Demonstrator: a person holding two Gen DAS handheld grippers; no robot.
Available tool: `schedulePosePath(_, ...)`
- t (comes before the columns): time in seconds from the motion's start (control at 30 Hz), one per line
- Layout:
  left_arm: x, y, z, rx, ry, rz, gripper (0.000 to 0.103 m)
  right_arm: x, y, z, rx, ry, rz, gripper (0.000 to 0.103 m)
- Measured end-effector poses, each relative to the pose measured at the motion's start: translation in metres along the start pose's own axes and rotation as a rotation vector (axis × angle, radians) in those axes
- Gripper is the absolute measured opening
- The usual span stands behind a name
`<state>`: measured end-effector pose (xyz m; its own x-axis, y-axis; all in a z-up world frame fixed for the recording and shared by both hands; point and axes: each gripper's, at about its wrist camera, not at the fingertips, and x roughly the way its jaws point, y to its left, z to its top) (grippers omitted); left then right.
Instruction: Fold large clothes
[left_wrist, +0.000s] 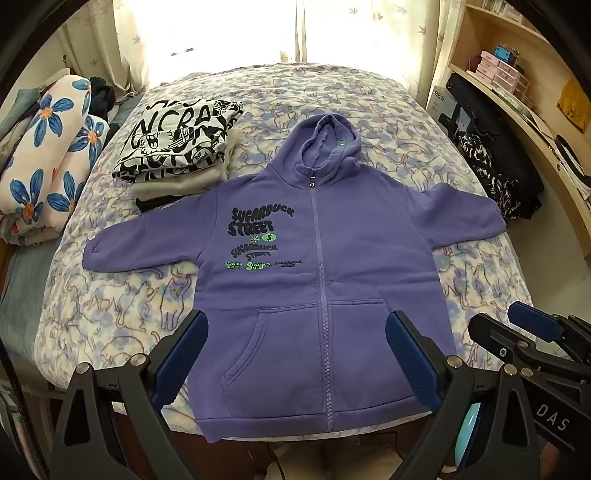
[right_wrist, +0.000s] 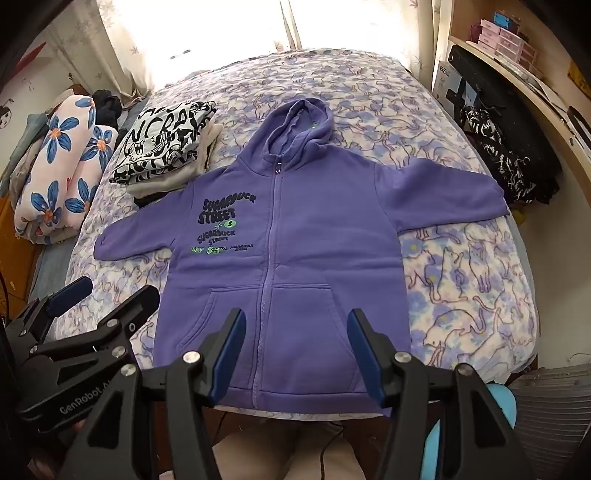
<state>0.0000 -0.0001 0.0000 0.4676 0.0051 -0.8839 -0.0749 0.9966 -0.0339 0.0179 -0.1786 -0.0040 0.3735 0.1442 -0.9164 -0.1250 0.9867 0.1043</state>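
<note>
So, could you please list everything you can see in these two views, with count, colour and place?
Hoodie: one, purple, zipped, spread flat front-up in the middle of the bed, sleeves out.
Bed cover: one, lilac and white cat print, under everything.
Folded clothes: one stack, black-and-white print on top, beside the hood.
Floral bedding: one roll, pink with blue flowers, at the bed's far-left side.
Curtain: white, leaf print, behind the bed.
Shelves: wooden, with pink boxes, right of the bed.
Dark patterned fabric: one heap, black and white, below the shelves.
Left gripper: black, blue pads, open above the hem.
Right gripper: same, open, empty.
</note>
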Motion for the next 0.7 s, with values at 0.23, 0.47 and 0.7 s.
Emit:
schedulePosePath(0.23,-0.0005,0.0003,0.0003,0.001,-0.006,0.002,0.096,0.0005,-0.0006,0.0,0.003,-0.002,0.011,0.057)
schedulePosePath(0.47,0.0003,0.0006,0.0028,0.005,0.001,0.003,0.096,0.0023,-0.0007,-0.0002,0.005,0.001,0.013,0.057)
schedulePosePath(0.7,0.002,-0.001,0.0026,0.005,0.012,-0.009,0.096,0.0033,-0.0015,-0.0012,0.01,0.004,0.015,0.057)
